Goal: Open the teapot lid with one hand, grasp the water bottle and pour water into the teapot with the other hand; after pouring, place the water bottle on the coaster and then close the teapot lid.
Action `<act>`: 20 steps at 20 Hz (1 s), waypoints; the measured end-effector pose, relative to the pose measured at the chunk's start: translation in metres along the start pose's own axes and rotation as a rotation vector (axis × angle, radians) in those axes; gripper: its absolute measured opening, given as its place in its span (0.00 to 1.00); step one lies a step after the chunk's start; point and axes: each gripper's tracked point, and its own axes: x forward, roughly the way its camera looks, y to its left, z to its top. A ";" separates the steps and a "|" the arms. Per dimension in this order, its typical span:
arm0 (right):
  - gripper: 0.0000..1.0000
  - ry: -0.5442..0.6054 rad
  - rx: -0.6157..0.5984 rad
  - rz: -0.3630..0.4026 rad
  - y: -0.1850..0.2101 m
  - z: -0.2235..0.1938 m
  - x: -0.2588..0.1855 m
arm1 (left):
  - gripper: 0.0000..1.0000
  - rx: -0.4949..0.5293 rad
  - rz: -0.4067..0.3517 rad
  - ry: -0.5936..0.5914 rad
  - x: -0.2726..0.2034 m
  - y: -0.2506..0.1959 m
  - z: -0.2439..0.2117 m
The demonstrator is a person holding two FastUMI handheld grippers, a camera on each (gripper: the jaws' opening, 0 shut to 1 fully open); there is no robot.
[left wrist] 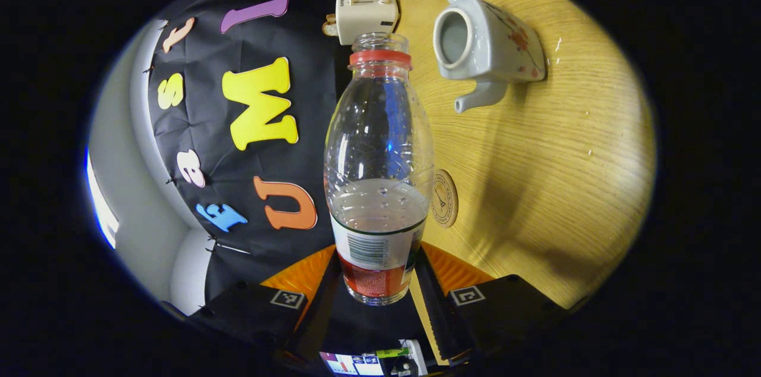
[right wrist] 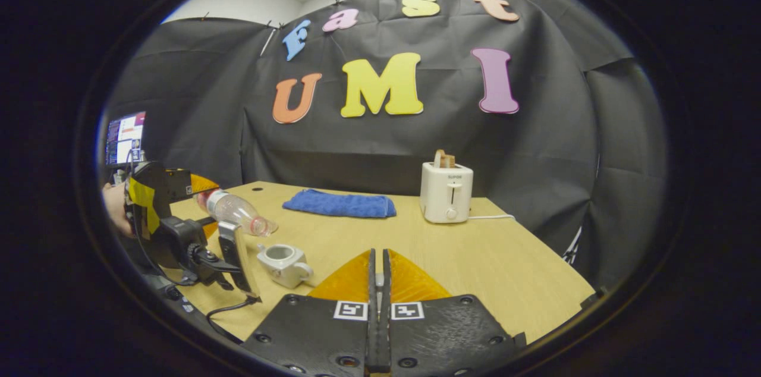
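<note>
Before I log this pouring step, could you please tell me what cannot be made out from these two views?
1. Coaster: left gripper view, its left part is hidden behind the water bottle.
2. Teapot: left gripper view, the water level inside is too dim to tell.
3. Right gripper: right gripper view, tongs closed; whatever sits between them is too small to identify.
</note>
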 end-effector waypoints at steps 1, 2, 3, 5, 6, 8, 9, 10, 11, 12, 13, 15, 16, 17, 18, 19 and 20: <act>0.00 0.001 0.000 0.000 -0.001 0.000 0.000 | 0.74 0.021 -0.001 -0.002 0.001 0.000 0.002; 0.00 0.000 0.000 -0.002 -0.003 -0.001 0.000 | 0.74 0.042 0.000 -0.002 0.000 -0.001 0.003; 0.00 0.000 0.002 -0.003 -0.004 0.000 -0.001 | 0.73 0.059 0.003 -0.002 -0.002 0.002 0.003; 0.00 -0.001 0.010 -0.005 -0.006 -0.001 -0.002 | 0.74 0.081 0.011 -0.002 -0.002 0.005 0.003; 0.00 -0.001 0.013 -0.006 -0.007 -0.003 -0.003 | 0.73 0.091 0.012 -0.004 -0.001 0.005 0.005; 0.00 0.001 0.016 -0.007 -0.009 -0.004 -0.003 | 0.74 0.114 0.018 -0.008 0.000 0.009 0.006; 0.00 0.001 0.017 -0.008 -0.010 -0.004 -0.004 | 0.74 0.123 0.028 -0.009 0.000 0.011 0.007; 0.00 0.000 0.018 -0.010 -0.011 -0.004 -0.004 | 0.73 0.129 0.034 -0.009 0.000 0.011 0.007; 0.00 -0.001 0.020 -0.010 -0.012 -0.003 -0.005 | 0.73 0.135 0.035 -0.004 0.000 0.010 0.007; 0.00 0.000 0.020 -0.010 -0.012 -0.004 -0.005 | 0.73 0.145 0.035 -0.002 0.000 0.012 0.007; 0.00 -0.001 0.019 -0.011 -0.012 -0.004 -0.005 | 0.74 0.158 0.037 -0.002 0.001 0.014 0.008; 0.00 -0.001 0.021 -0.009 -0.012 -0.004 -0.005 | 0.74 0.182 0.044 0.002 0.001 0.017 0.007; 0.00 -0.001 0.022 -0.008 -0.012 -0.005 -0.006 | 0.74 0.192 0.047 0.002 0.002 0.018 0.007; 0.00 -0.001 0.022 -0.007 -0.012 -0.005 -0.006 | 0.74 0.203 0.053 0.003 0.002 0.020 0.007; 0.00 -0.002 0.023 -0.006 -0.012 -0.005 -0.006 | 0.73 0.215 0.059 0.003 0.002 0.021 0.007; 0.00 -0.002 0.024 -0.006 -0.012 -0.005 -0.007 | 0.73 0.225 0.062 0.003 0.002 0.022 0.008; 0.00 -0.003 0.024 -0.004 -0.011 -0.005 -0.007 | 0.73 0.235 0.067 0.003 0.002 0.024 0.008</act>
